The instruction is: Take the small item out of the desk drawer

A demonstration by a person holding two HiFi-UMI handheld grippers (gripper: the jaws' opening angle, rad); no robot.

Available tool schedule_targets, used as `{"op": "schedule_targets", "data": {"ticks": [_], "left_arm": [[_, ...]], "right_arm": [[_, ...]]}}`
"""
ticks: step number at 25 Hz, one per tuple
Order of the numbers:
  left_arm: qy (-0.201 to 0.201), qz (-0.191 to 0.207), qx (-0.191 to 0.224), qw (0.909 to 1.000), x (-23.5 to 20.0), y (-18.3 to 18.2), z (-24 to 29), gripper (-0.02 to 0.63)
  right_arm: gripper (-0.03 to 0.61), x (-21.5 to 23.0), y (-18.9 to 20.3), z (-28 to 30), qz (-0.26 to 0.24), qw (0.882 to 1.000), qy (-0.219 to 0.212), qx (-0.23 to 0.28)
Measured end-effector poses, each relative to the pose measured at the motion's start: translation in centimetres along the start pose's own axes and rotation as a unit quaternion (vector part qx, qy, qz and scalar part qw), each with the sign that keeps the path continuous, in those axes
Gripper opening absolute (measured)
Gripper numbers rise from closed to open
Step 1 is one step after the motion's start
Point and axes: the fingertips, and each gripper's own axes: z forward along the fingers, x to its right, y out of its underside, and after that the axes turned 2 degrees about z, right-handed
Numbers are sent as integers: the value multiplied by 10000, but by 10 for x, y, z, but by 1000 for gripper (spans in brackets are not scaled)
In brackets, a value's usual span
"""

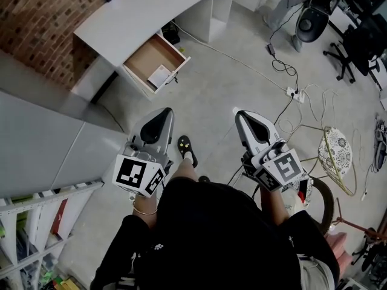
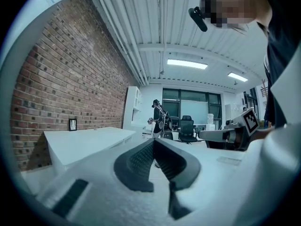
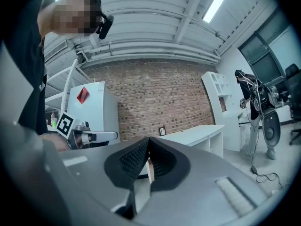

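We hold the left hand-held gripper [image 1: 163,111] and the right hand-held gripper [image 1: 239,114] level, jaws together and empty. The drawer [image 1: 144,58] of the desk [image 1: 139,17] is well ahead, so there is nothing to grasp yet. The small item [image 1: 159,76] lies in that open drawer, near its front.

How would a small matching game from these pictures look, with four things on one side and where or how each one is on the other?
Things:
1. drawer
2. white item
3. left gripper
4. power strip

Place or state:
A. lying on the floor
B. jaws together, nothing between them
C. pulled open from the desk
D. lying inside the drawer

Pairs: 1-C, 2-D, 3-B, 4-A
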Motion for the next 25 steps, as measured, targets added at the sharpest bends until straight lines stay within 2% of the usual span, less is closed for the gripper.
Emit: {"op": "schedule_targets", "data": {"ticks": [15,25], "left_arm": [[-26,27,-110,9999,-56,-3,40,-3],[0,-178,-63,9998,-106,-7,59,-3]], "right_arm": [[12,35,-5,61,73,9999,82,-61],[12,35,-13,114,9,9999,69,-128]]}}
